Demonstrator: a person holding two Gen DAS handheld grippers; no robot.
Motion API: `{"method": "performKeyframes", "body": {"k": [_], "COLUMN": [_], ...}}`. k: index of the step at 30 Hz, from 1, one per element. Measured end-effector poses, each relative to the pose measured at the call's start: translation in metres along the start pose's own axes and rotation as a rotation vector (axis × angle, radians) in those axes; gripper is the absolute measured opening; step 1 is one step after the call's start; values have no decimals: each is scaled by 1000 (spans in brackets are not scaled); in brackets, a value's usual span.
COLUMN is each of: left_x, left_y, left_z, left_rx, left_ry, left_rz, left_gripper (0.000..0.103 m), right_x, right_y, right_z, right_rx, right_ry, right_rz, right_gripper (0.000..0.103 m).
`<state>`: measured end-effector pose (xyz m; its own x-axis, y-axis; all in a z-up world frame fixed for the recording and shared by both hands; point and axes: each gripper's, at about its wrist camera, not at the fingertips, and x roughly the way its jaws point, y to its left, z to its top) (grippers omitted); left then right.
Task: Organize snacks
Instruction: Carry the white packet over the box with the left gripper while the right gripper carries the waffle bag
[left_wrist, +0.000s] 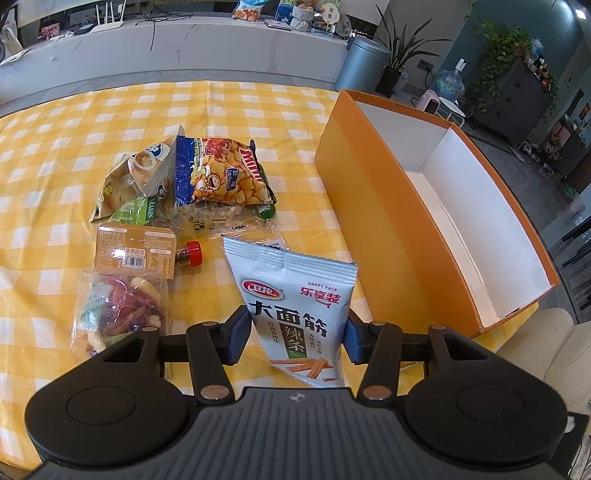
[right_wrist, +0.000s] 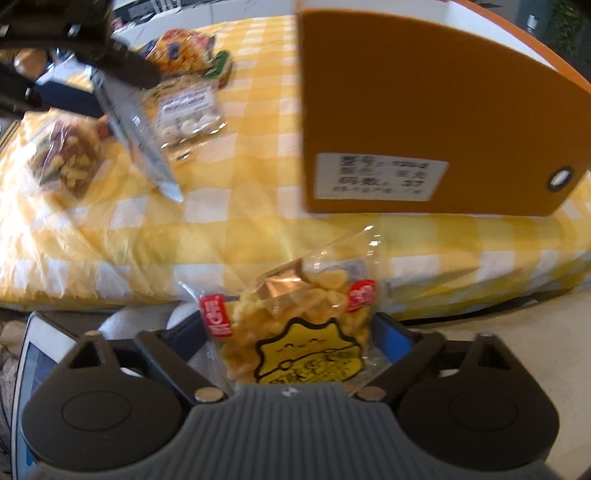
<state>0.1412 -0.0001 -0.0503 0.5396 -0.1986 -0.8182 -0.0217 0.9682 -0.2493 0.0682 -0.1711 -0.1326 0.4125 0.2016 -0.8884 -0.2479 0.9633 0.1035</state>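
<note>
Only right view: label on orange box (right_wrist: 380, 179) | left jaws hold grey packet (left_wrist: 299, 306) | right, seemingly yellow bag (right_wrist: 295, 332)

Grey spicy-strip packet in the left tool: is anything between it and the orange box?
Nothing visible does. The grey foil packet is held above the yellow checked tablecloth, and the orange cardboard box to its right is open-topped, its white interior bare.

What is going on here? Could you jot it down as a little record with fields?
setting: table with yellow checked cloth
left tongs: shut on grey spicy-strip packet
right tongs: shut on clear bag of yellow puffs
container: orange box, open, white inside, nothing seen in it
still on the cloth: snack pile, brown tub, bag of colourful veggie crisps
</note>
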Motion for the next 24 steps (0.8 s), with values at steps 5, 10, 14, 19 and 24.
{"method": "performKeyframes", "body": {"k": [5, 10, 14, 19, 24], "left_x": [0, 2, 3, 8, 23], "left_y": [-2, -6, -8, -10, -14], "left_z": [0, 0, 0, 0, -2], "left_rx": [11, 22, 28, 22, 21], "left_ry": [1, 4, 5, 23, 56], "left_rz": [8, 16, 23, 18, 41], "left_gripper": [58, 58, 58, 56, 55], "right_x": [-18, -41, -42, -31, -31], "right_y": [-36, -57, -81, -86, -90], "right_z": [-4, -4, -5, -2, -3], "right_rx": [158, 177, 249, 249, 249], "right_ry": [-36, -88, -81, -65, -66], "right_rz": [57, -74, -151, -154, -151], "right_gripper": [75, 75, 75, 77, 81]}}
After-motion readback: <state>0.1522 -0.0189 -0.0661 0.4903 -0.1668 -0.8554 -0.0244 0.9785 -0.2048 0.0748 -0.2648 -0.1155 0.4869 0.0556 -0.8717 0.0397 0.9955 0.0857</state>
